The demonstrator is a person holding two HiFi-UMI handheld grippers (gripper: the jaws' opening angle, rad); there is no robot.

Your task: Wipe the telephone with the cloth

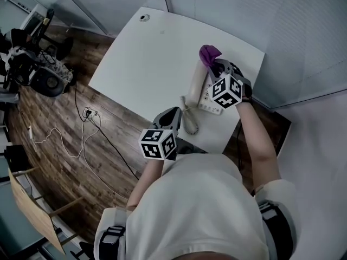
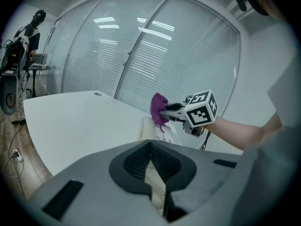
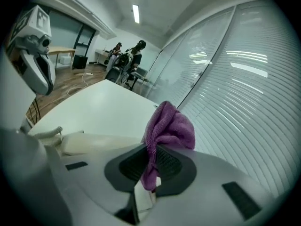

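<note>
A cream telephone (image 1: 210,103) stands near the right edge of the white table (image 1: 146,58), its handset (image 1: 196,83) resting on it and its coiled cord (image 1: 191,121) trailing toward me. My right gripper (image 1: 212,65) is shut on a purple cloth (image 1: 209,53), which it holds at the far end of the handset. In the right gripper view the cloth (image 3: 169,126) bunches up out of the shut jaws (image 3: 151,157) just above the handset (image 3: 94,142). My left gripper (image 1: 174,112) hovers over the cord, shut with nothing in it (image 2: 150,147). From there I see the cloth (image 2: 158,108) and the telephone (image 2: 157,128).
Frosted glass walls with blinds close in the table's far and right sides. Loose cables (image 1: 87,118) lie on the wooden floor to the left. Chairs and equipment (image 1: 38,64) stand at the far left. A round cable hole (image 1: 143,18) sits at the table's far corner.
</note>
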